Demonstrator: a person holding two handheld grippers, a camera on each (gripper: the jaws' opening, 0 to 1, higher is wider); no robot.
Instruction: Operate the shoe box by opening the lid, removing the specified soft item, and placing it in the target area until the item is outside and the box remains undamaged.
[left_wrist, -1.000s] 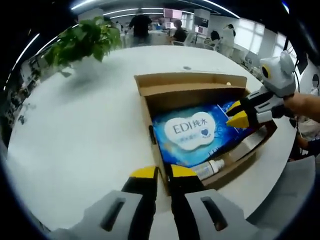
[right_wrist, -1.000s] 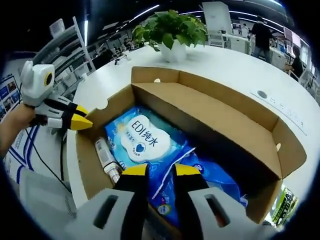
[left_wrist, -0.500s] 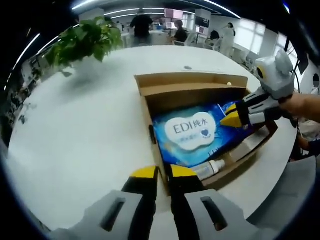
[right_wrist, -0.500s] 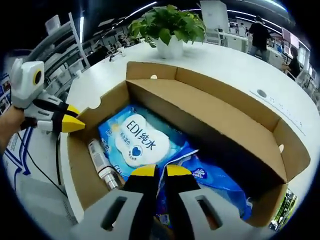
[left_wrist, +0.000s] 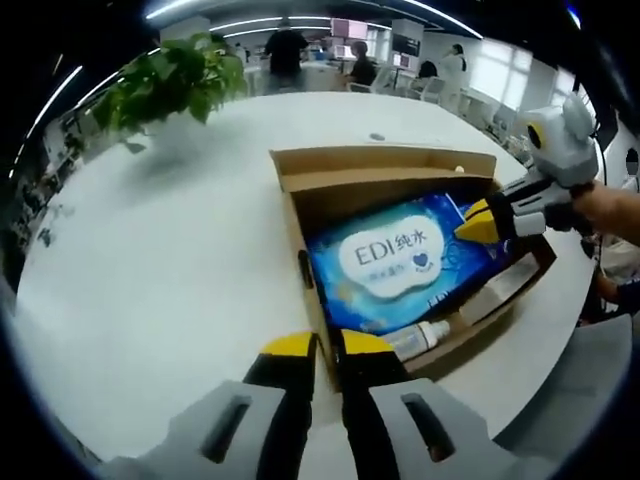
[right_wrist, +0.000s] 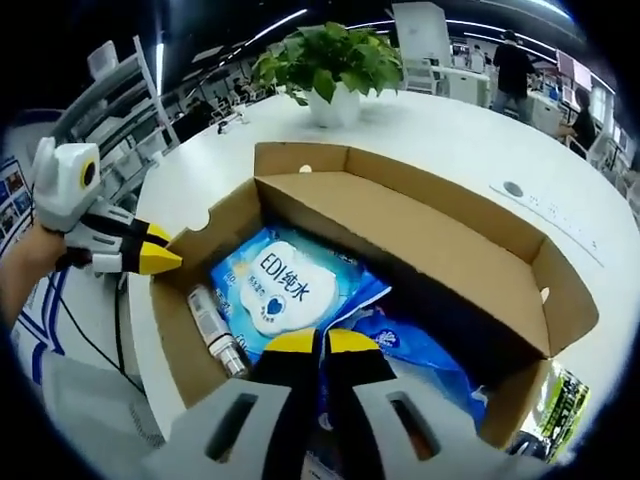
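One open brown cardboard shoe box (right_wrist: 420, 235) on round white table (left_wrist: 150, 250). Inside: one blue wipes pack (right_wrist: 283, 292) labelled "EDI纯水", one small white bottle (right_wrist: 216, 332). Right gripper (right_wrist: 309, 342) clamps the pack's edge; left gripper (left_wrist: 316, 345) pinches the box wall.

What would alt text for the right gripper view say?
An open brown cardboard shoe box on a round white table holds a blue wet-wipes pack and a small white bottle. The right gripper pinches the pack's edge; the left gripper holds the box's wall.
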